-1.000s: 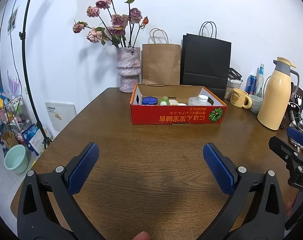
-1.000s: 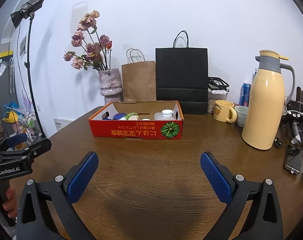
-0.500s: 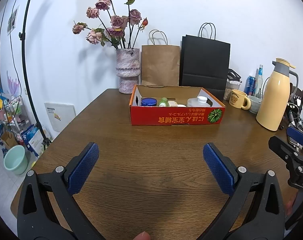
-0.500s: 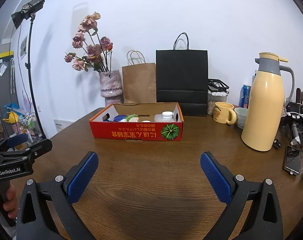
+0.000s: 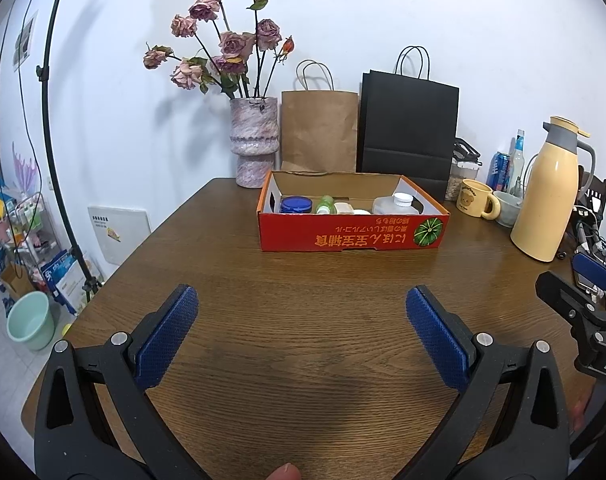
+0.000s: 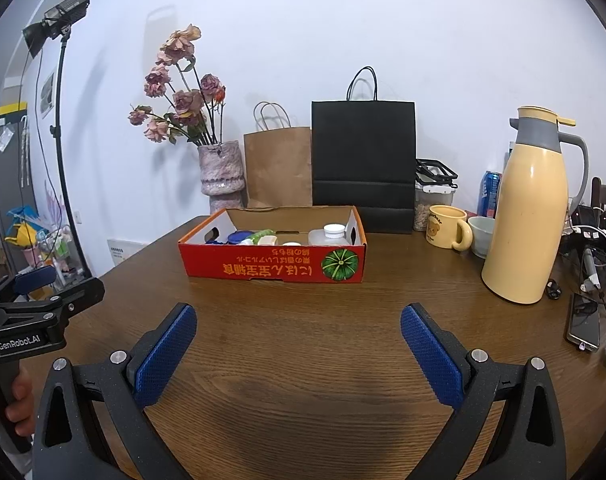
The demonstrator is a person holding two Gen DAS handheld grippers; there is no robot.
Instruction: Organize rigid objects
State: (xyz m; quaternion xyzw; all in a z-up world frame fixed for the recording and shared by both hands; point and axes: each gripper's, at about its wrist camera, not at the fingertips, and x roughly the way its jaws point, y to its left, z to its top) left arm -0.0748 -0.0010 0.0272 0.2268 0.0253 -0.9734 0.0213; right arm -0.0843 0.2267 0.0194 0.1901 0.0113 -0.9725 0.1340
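A red cardboard box stands in the middle of the wooden table; it also shows in the right wrist view. Inside it are a blue-lidded jar, a green bottle, a white-capped clear bottle and a few small white items. My left gripper is open and empty, held above the table in front of the box. My right gripper is open and empty, also in front of the box, to the right of the left one.
Behind the box stand a vase of dried roses, a brown paper bag and a black bag. At the right are a yellow mug, a bowl, a cream thermos jug, a phone and cables.
Both grippers have drawn back a little from the box and risen slightly; their jaws stay open. Nothing on the table has moved.
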